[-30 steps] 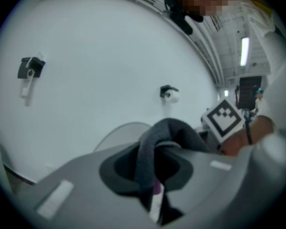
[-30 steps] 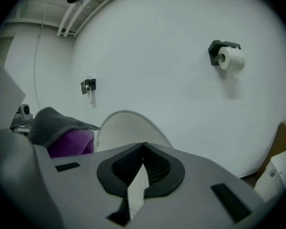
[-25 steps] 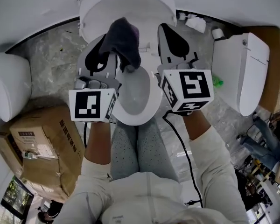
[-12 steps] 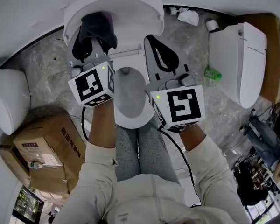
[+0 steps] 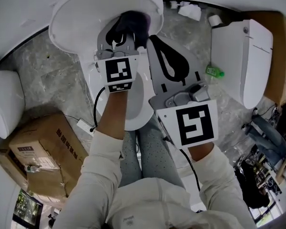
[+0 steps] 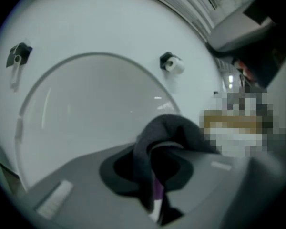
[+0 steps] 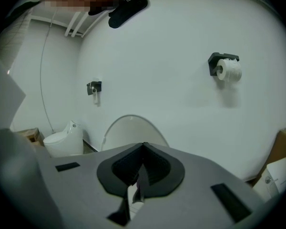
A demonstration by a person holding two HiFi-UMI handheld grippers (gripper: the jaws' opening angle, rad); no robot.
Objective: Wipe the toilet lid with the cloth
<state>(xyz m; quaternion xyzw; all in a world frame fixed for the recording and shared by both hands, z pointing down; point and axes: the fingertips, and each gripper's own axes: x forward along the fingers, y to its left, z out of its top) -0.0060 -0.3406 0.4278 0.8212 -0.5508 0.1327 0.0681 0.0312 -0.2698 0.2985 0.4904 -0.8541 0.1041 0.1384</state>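
Observation:
The white toilet lid [image 5: 81,13] stands raised at the top of the head view, above the open bowl [image 5: 136,109]. My left gripper [image 5: 127,30] is shut on a dark grey-purple cloth [image 5: 132,19], which bunches over its tips at the lid's lower right part. In the left gripper view the cloth [image 6: 169,130] folds over the jaws with the lid [image 6: 86,109] close behind it; I cannot tell if they touch. My right gripper [image 5: 156,39] hangs beside it on the right, shut on nothing. Its own view shows the right gripper [image 7: 142,168] pointing at the lid [image 7: 131,130] from farther back.
A cardboard box [image 5: 43,151] lies on the floor at the left, beside another white toilet [image 5: 5,104]. A third white toilet [image 5: 243,66] and a green bottle [image 5: 213,71] are at the right. A toilet roll [image 7: 228,69] hangs on the wall.
My left gripper carried the cloth from above the bowl to the lid's left part, then across to its lower right. The right gripper has stayed put.

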